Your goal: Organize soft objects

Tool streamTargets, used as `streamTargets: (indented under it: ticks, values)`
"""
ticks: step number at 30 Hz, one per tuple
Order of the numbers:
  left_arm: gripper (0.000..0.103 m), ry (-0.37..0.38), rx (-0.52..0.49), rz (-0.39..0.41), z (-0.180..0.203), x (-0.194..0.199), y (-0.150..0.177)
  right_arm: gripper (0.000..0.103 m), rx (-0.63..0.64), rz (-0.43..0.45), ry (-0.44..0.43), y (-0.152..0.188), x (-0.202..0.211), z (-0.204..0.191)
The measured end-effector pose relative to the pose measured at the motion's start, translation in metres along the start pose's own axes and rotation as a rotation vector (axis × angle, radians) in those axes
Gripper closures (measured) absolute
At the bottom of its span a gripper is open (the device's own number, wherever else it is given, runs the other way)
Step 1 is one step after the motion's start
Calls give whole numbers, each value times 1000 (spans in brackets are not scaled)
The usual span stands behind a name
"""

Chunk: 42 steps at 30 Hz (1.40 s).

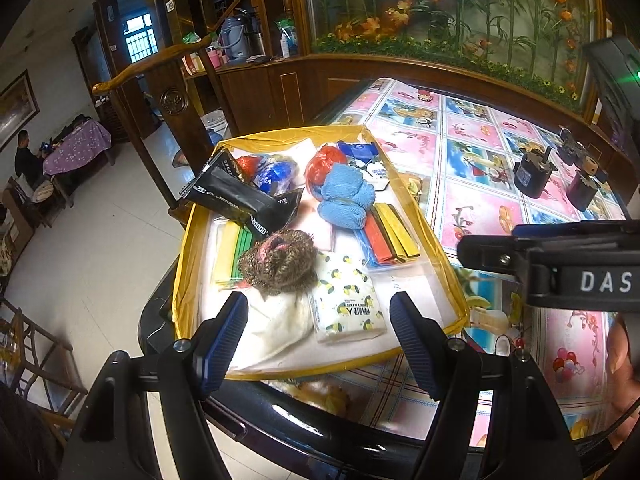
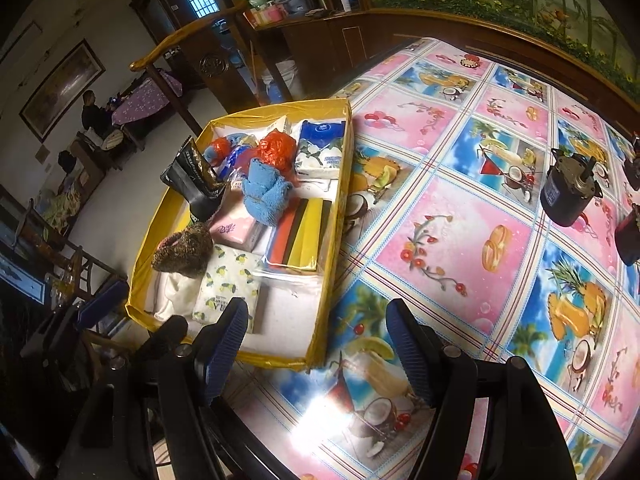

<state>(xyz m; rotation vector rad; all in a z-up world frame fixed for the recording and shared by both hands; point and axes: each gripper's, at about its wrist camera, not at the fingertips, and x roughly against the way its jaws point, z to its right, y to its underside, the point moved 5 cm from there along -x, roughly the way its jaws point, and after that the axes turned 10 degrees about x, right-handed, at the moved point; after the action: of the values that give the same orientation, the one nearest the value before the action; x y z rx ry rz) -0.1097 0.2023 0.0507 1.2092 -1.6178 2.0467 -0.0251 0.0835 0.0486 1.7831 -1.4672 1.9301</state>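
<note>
Fruit-print surface (image 2: pixel 460 216) with one yellow-rimmed tray (image 2: pixel 340 184) at nine o'clock: one blue knit (image 2: pixel 264 192), one brown knit (image 2: pixel 184 250), tissue packs. Left gripper (image 1: pixel 318 340) and right gripper (image 2: pixel 316 344) fingers wide, empty.

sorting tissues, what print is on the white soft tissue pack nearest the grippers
Yellow lemons with green leaves; clearest in the left wrist view.

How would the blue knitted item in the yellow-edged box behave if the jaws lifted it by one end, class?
The blue knitted item looks bunched and creased, so it would probably flop and unfold. Being loose yarn, it is likely light for its bulk. It lies on the coloured sheet packet and beside the red bag, so it might drag those slightly.
</note>
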Motion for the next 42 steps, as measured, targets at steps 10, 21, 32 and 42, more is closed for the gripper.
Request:
streamTargets:
  ticks: [10, 21, 32, 42]
  values:
    - [30, -59, 16, 29, -3, 8, 5, 27, 0, 41, -18, 24, 22, 4]
    - [13, -137, 14, 41, -11, 35, 3, 19, 130, 113, -67, 55, 51, -22]
    - [2, -169, 104, 66, -37, 68, -19, 19, 202, 97, -44, 51, 55, -32]
    - [2, -204, 185, -102, -65, 55, -23, 19, 347, 186, 74, 38, 72, -60]
